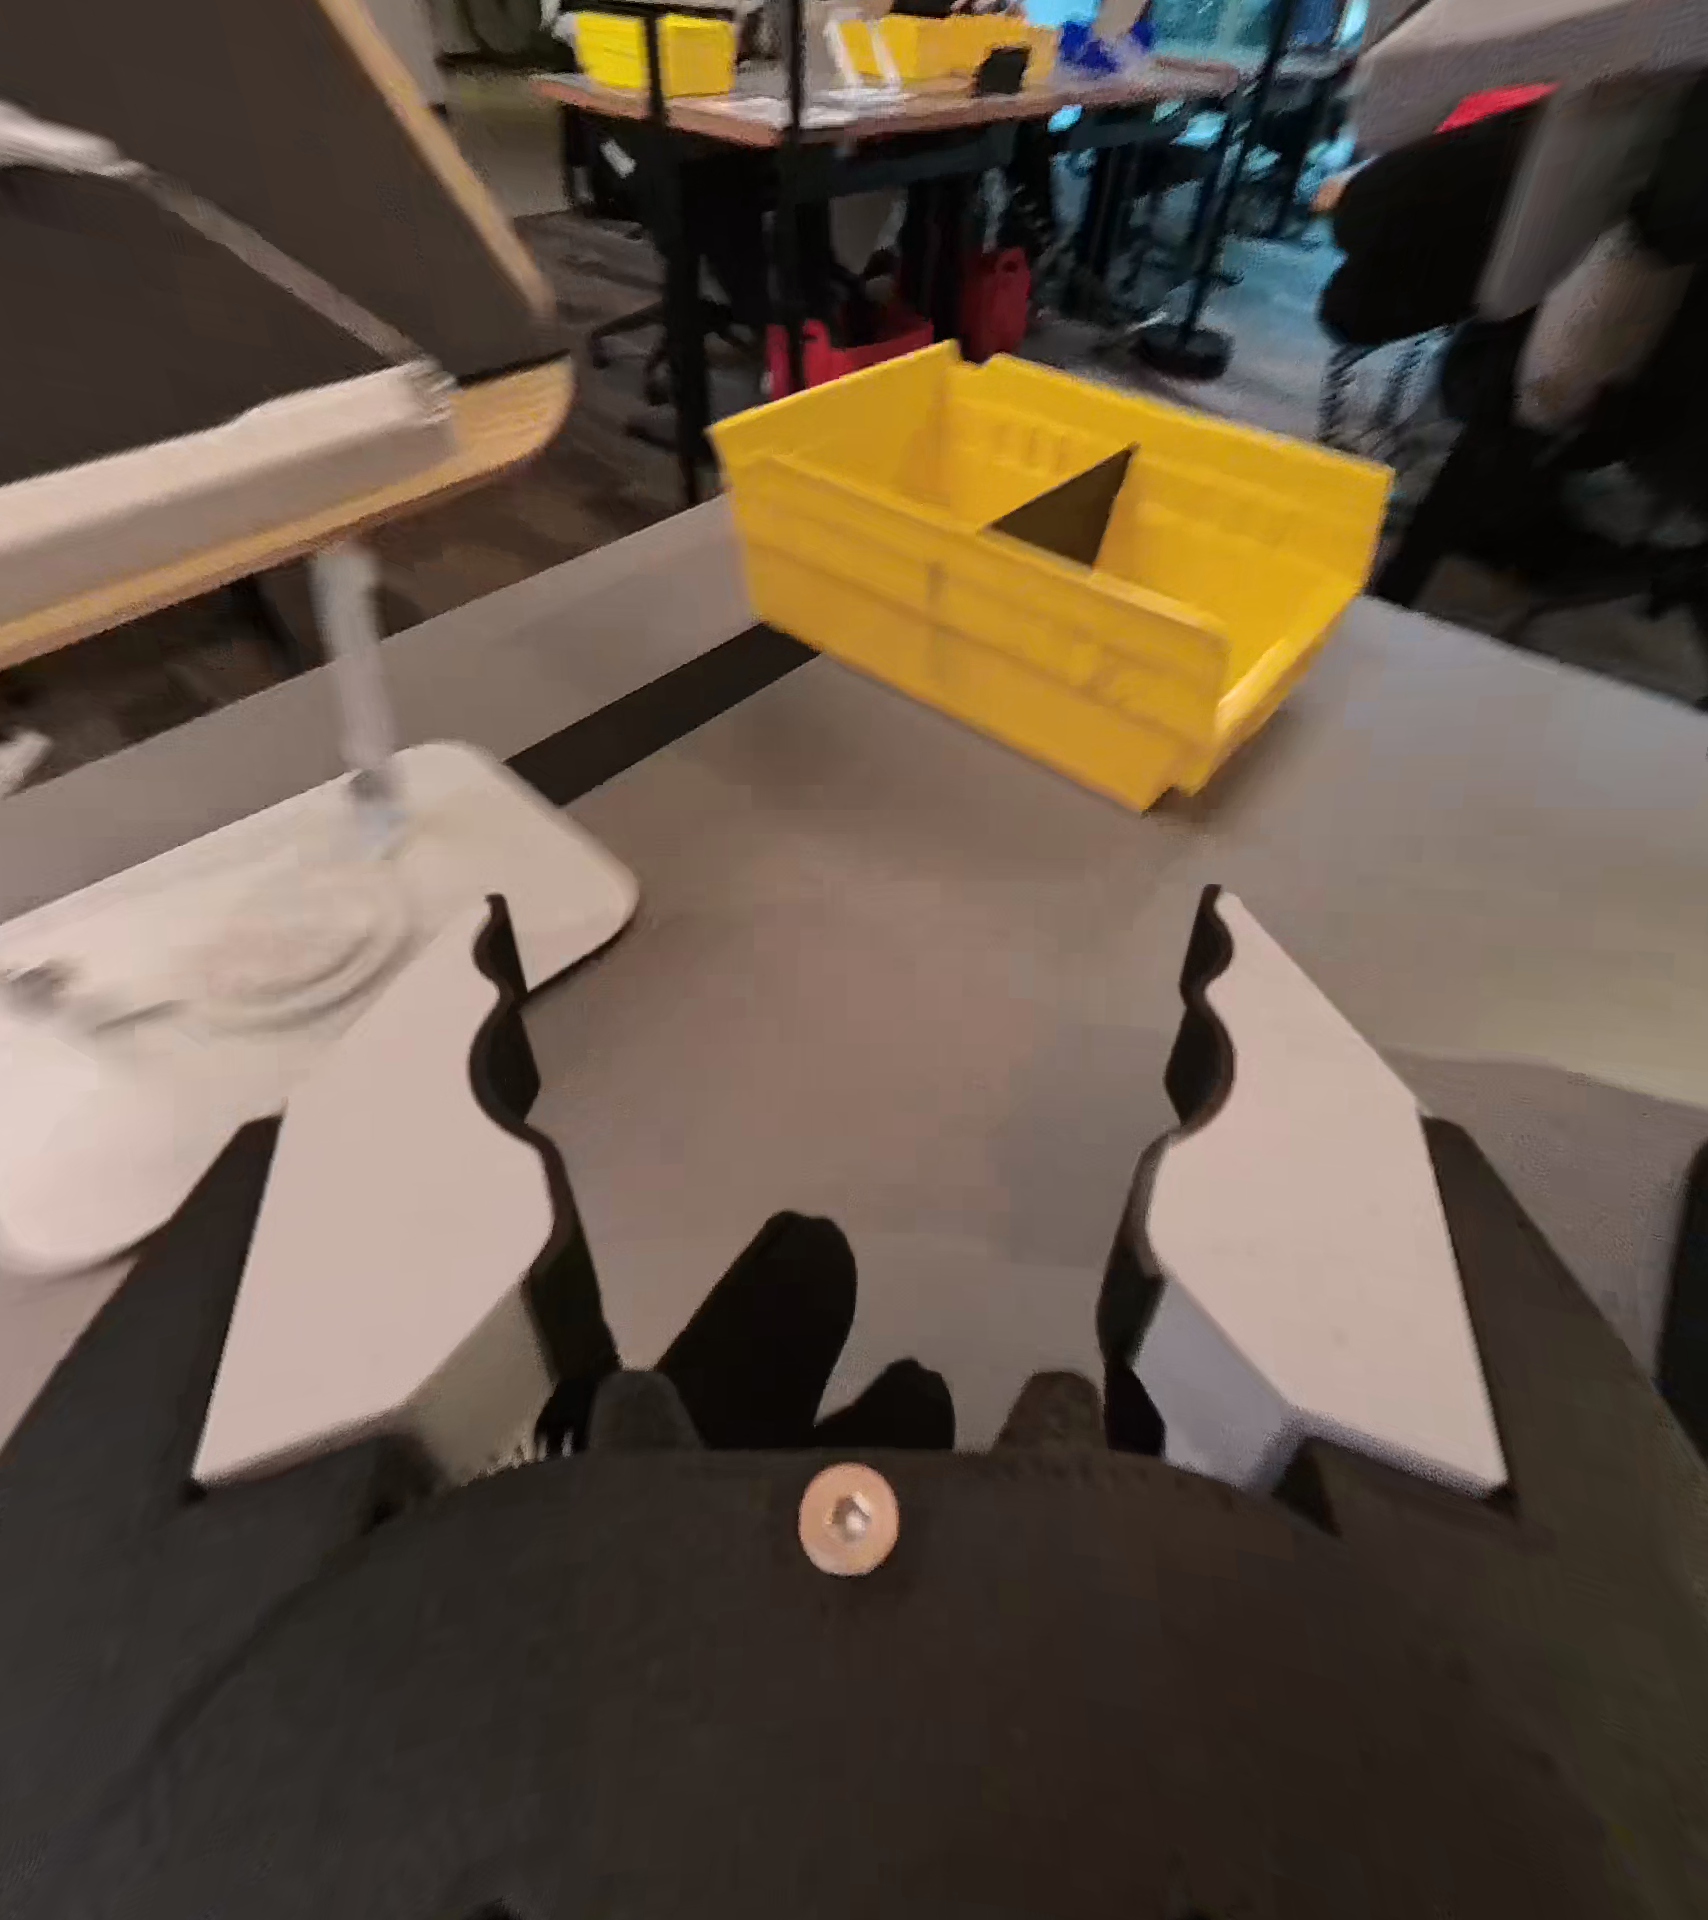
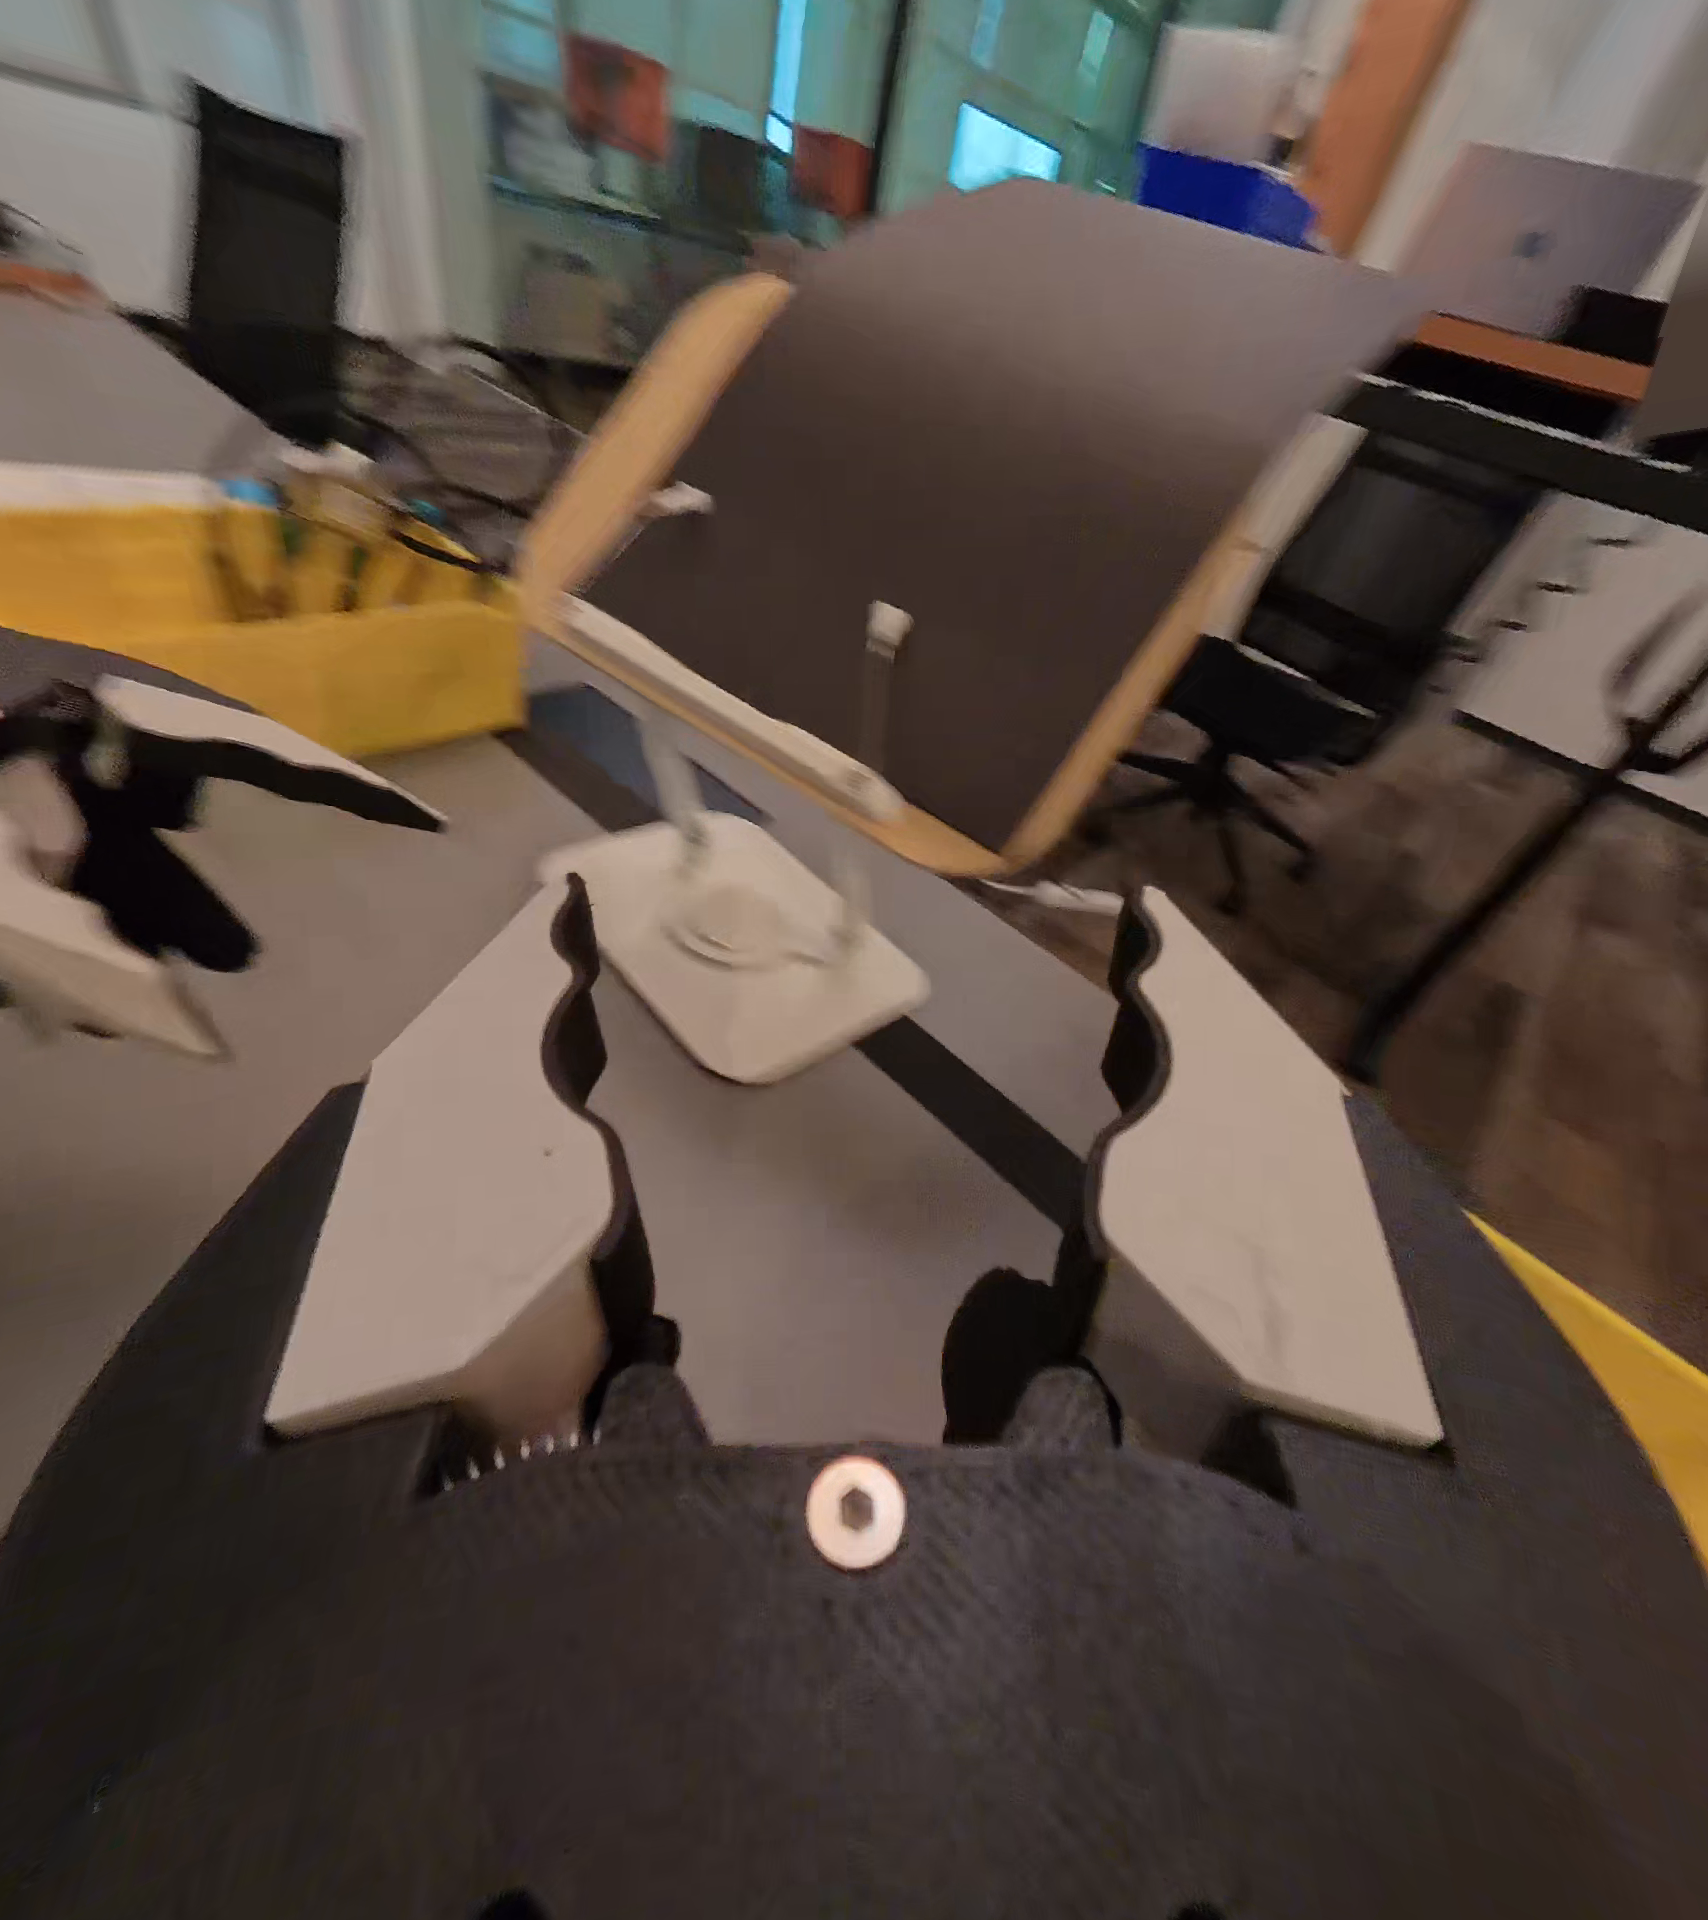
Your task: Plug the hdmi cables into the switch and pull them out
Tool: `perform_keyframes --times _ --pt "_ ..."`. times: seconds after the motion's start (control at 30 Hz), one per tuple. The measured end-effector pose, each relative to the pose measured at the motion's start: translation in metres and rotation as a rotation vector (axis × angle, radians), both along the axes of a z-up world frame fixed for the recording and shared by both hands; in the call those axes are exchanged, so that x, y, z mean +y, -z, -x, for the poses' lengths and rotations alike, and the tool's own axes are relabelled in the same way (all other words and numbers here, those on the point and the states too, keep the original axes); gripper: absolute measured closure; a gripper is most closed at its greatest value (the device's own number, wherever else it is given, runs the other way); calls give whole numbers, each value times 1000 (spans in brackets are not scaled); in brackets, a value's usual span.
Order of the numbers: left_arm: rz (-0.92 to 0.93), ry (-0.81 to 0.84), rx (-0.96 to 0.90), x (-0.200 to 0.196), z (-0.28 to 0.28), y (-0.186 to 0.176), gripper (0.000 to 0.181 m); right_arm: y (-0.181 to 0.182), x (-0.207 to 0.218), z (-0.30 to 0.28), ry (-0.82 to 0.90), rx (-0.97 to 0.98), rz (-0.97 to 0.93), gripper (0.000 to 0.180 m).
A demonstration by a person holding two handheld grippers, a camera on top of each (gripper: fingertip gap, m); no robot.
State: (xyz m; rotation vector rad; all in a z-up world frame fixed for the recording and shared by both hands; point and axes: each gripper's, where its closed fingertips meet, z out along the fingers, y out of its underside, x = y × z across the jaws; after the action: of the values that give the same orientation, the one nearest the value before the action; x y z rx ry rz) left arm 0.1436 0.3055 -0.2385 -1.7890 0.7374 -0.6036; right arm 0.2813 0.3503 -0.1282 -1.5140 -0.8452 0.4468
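Hovering over the grey desk [image 1: 881, 935], the left claw [image 1: 855, 914] and right claw [image 2: 855, 904] both gaped wide and empty. Neither HDMI cables nor switch showed in either view, so the task looked unstarted; finding them came next. A yellow bin [image 1: 1047, 582] and white stand [image 2: 756, 966] sat ahead.

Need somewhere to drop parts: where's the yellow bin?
In the left wrist view, the yellow bin sits on the grey table, ahead and slightly right, beyond the white stand base.
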Motion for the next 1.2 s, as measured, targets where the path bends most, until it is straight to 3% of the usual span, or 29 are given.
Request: perform_keyframes --times 0.27,0.53,0.7,0.83,1.2 --pt "3 -265 146 2 156 43 66 20 -16 168 -278 81 125 83" --pt "43 -354 235 -11 203 101 70 63 -8 276 -440 182 229 86" --pt "-4 -373 274 -8 204 105 74 131 4 295 -455 214 322 90" --pt "-18 -381 327 -4 203 108 76 158 9 293 -464 222 375 92" --pt "-37 -399 391 2 202 112 83 177 8 295 -490 149 382 90"
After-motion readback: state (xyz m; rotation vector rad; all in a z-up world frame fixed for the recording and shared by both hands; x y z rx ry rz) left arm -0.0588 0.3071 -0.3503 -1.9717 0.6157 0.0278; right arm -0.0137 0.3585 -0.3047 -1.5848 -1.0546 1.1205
